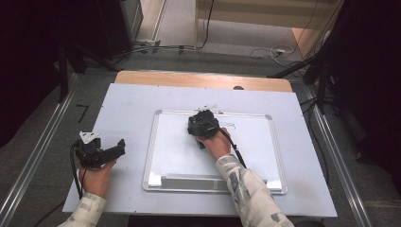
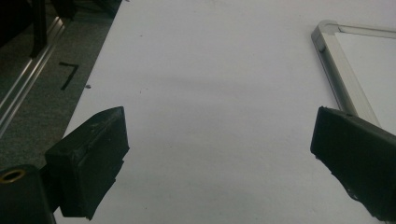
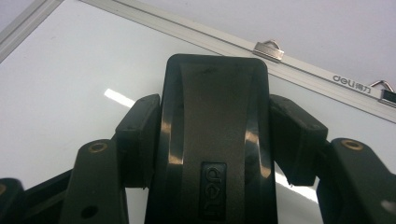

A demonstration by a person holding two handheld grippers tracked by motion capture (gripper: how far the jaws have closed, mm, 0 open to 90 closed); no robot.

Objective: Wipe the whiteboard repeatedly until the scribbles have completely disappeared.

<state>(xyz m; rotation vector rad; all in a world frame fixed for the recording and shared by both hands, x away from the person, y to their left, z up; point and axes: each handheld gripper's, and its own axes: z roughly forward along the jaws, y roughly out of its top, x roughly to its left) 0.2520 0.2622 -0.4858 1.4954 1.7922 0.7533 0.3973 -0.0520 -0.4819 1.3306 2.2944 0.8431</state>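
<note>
**Eraser clamped in right tool, sitting on the whiteboard**

The eraser is sitting between the right tool's jaws, both pads pressing on its long sides, so the right tool is clenched on it. The logo face is pointing up at the camera, and I judge the felt side is facing down at the board, which is how it needs to be for wiping. The grip is taking the narrow width, leaving the front end sticking out past the pads. That is giving a flat, stable hold against sideways drag.

In the high view the eraser is hidden under the right tool, which is working over the upper middle of the whiteboard, near its far rim. Faint marker traces are lying just beside it to the right; likely the wipe target. I can't tell whether the eraser is touching the surface or hovering just off it.

Two clips are sitting on the far frame, just ahead of the eraser.

The left tool is parked on the tabletop, well apart from the eraser, off the board's left edge. Its jaws are standing wide, released, nothing between them. Its own view is showing bare tabletop and the board's corner at the right. Probably just waiting clear of the wipe, or ready to steady the frame if the board is sliding.
</note>
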